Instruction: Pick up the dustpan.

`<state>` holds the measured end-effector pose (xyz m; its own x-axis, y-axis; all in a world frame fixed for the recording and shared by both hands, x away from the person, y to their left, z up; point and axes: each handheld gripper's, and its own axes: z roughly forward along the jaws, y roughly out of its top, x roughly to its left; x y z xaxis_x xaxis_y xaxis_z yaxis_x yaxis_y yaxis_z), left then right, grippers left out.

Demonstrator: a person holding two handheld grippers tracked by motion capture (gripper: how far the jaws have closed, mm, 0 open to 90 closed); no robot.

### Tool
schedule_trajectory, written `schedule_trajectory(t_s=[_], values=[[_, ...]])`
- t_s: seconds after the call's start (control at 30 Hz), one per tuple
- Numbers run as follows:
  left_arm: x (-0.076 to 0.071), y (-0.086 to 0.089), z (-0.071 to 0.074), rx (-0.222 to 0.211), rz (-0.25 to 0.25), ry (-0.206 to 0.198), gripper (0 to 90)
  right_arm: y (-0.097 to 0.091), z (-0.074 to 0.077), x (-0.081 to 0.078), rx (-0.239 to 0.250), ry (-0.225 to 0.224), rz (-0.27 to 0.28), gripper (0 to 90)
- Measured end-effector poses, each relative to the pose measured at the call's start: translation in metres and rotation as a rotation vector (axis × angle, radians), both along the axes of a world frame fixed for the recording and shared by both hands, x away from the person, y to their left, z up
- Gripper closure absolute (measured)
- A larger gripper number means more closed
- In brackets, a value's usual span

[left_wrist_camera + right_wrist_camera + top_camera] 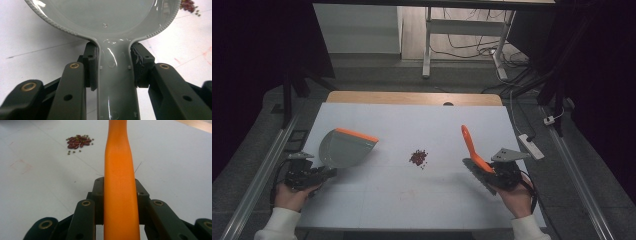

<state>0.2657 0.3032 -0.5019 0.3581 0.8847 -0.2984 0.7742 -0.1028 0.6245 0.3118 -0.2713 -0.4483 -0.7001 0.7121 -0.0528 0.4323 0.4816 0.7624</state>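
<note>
A grey dustpan (344,149) with an orange front lip lies on the white table (412,205) at the left. My left gripper (328,171) is shut on its handle. In the left gripper view both pads clamp the grey handle (116,82) just below the pan (107,15), the left gripper (116,65) squarely around it. At the right, my right gripper (488,170) is shut on a brush with an orange handle (469,144) that slants up and away. The handle (120,170) runs between the jaws of the right gripper (120,192). A small pile of red beans (418,157) (78,142) (188,5) lies between the two tools.
A bare wooden strip (412,98) borders the table's far edge. A white power strip (532,146) lies off the right edge. Metal rails (267,165) run along both sides. Faint red marks (21,166) stain the table near the beans.
</note>
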Motion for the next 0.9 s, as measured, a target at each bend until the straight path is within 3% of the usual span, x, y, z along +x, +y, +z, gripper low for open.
schedule_trajectory(t_s=[0.23, 0.4, 0.73, 0.9], values=[[-0.001, -0.001, 0.004, -0.016, -0.04, -0.048, 62.1, 0.001, -0.001, -0.001, -0.009, -0.019, -0.018, 70.0], [0.001, 0.0, 0.003, -0.001, -0.057, -0.078, 62.1, 0.006, 0.004, -0.005, -0.012, -0.046, -0.008, 70.0], [-0.001, -0.001, 0.008, -0.004, -0.124, -0.126, 62.1, 0.015, 0.001, -0.003, -0.045, -0.047, -0.001, 70.0], [-0.003, -0.005, 0.013, -0.014, -0.158, -0.152, 62.0, 0.019, 0.002, -0.005, -0.03, -0.051, 0.002, 70.0]])
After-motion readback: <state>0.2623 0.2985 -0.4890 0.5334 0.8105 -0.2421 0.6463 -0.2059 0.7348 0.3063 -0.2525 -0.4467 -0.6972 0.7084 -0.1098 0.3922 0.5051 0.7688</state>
